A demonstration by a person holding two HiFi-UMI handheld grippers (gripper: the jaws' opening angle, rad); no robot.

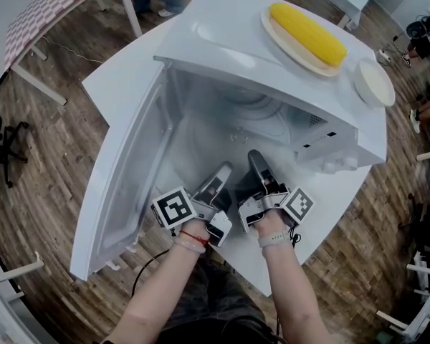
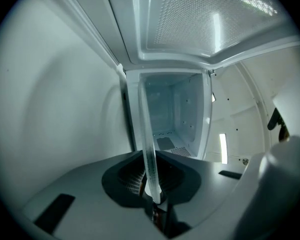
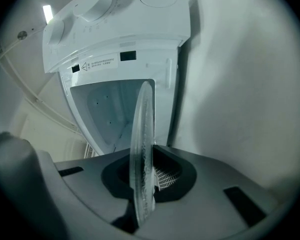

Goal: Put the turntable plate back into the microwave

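The left gripper (image 2: 153, 196) and right gripper (image 3: 142, 201) each pinch the rim of the glass turntable plate (image 3: 142, 134), low and middle in the frame, at the open microwave (image 1: 229, 41). I think the glass is hard, slippery and easy to break, so hold its edge.

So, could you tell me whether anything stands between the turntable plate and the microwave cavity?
Nothing visible does: the door stands open, and the cavity ahead of the turntable plate, held by the left gripper and right gripper, looks unobstructed.
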